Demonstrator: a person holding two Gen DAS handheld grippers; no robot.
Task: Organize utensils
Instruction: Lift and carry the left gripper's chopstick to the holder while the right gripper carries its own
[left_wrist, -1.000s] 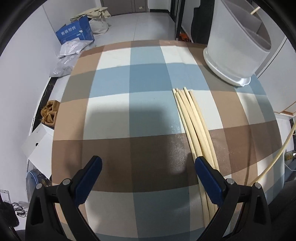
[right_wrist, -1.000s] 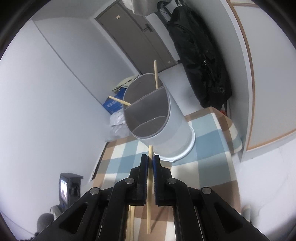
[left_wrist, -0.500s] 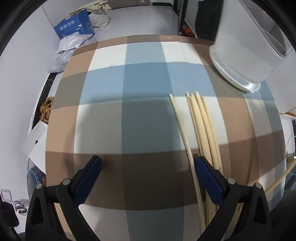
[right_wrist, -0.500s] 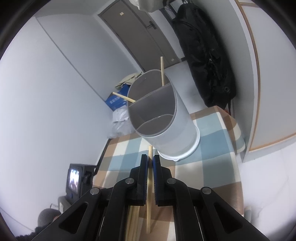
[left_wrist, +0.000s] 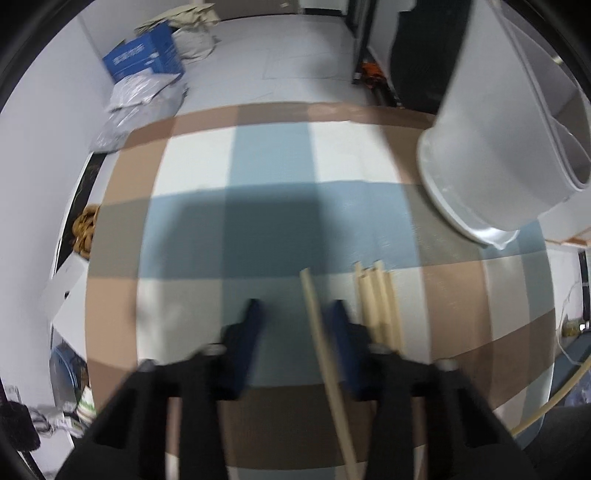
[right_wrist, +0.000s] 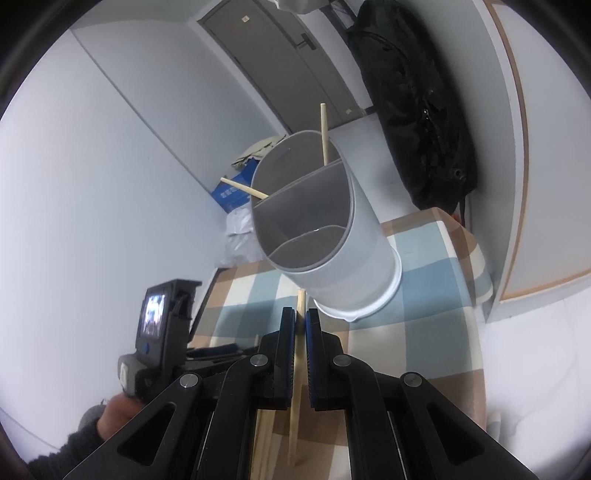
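the left gripper (left_wrist: 295, 314) is pointed steeply down at the checked counter (left_wrist: 273, 229). its fingers (left_wrist: 251, 332) have just been closing, and a single chopstick (left_wrist: 321, 343) lies between them, close against the right one; a gap is seen on its other side, so it is not yet pinched. the frame is blurred with motion. just to the right of that gripper, outside the fingers, a bundle (left_wrist: 380, 299) of pale chopsticks is laid flat on the counter, tips side by side. farther off, at the right edge, the grey holder (left_wrist: 476, 155) is stood on the counter.

in the right wrist view, the right gripper (right_wrist: 300, 321) is clenched on a chopstick (right_wrist: 298, 354), which is held nearly upright between the blue pads, its top poking out just above the fingers (right_wrist: 288, 328). at the lower left a hand (right_wrist: 118, 410) in a dark sleeve is seen on the other gripper's handle. beyond the fingers the holder (right_wrist: 354, 236) is seen from above, split into compartments; two chopsticks (right_wrist: 324, 133) are leaned in the rear compartment, one out to the left, one nearly upright. behind, a black bag (right_wrist: 413, 110) is hung by the wall.
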